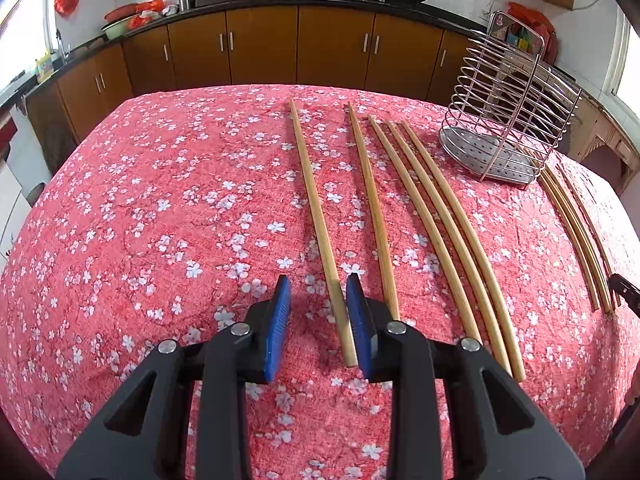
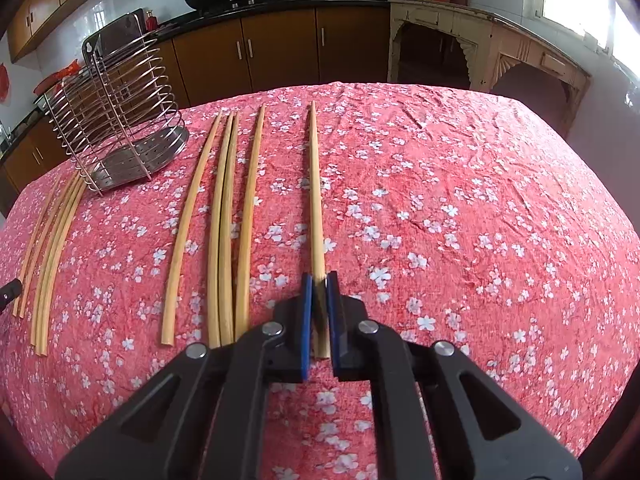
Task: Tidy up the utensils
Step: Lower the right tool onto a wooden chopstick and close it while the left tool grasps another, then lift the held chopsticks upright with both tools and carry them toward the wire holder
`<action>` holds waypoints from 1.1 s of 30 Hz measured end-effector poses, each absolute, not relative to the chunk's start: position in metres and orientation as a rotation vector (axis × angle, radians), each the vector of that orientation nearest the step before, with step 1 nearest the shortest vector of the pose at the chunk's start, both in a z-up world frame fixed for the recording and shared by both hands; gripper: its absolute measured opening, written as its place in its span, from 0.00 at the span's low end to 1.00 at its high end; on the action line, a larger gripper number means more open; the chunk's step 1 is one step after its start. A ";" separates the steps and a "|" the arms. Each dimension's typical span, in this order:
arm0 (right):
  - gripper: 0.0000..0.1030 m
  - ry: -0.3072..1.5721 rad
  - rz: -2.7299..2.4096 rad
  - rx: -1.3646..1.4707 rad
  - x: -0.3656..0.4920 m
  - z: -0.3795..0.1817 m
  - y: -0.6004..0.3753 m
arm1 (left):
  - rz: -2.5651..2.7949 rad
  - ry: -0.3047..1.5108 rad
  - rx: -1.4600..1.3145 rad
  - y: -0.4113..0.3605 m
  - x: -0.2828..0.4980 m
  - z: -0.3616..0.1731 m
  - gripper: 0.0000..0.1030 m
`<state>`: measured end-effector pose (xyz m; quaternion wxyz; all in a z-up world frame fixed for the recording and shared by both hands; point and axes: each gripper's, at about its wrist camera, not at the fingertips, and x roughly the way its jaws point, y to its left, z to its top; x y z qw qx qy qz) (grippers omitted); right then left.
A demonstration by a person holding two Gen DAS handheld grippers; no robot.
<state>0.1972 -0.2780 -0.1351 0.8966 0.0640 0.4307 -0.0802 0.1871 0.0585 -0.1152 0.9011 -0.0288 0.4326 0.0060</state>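
- Your left gripper is spread wide, straddling the near end of the leftmost chopstick; its right pad sits right by the wood, the left pad is well clear. Nothing is gripped there.
- Your right gripper is nearly pressed together around the rightmost chopstick, blue pads either side of its near end. It looks like a pinch, though you cannot tell for certain that both pads touch, and the stick looks to be lying flat on the floral tablecloth.
- The wire utensil holder stands at about two o'clock in your left view and ten o'clock in your right. Through the wires I can make out no chopsticks inside.
- So progress reads as barely begun: every chopstick visible lies on the cloth.
- Left view, counting on from your stick toward three o'clock: one single chopstick, then a close group of three, then a further bundle past the holder near the edge.
- Right view shows four chopsticks at eleven o'clock and that far bundle at nine.
- What's left, as I judge it: firm up each grip, lift, tip each stick upright into the holder, then repeat for the rest.
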 end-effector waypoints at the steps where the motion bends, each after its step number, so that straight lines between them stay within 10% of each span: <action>1: 0.09 0.891 -0.167 0.134 0.195 -0.134 -0.279 | 0.013 0.895 -0.058 0.058 0.187 -0.115 0.29; 8: 0.10 0.885 -0.171 0.133 0.188 -0.133 -0.281 | 0.012 0.896 -0.051 0.050 0.188 -0.115 0.29; 12: 0.08 0.881 -0.170 0.126 0.186 -0.133 -0.279 | 0.025 0.889 -0.027 0.047 0.188 -0.117 0.08; 33: 0.08 0.484 -0.165 0.089 0.123 -0.025 -0.285 | -0.017 0.481 -0.097 0.079 0.124 -0.003 0.07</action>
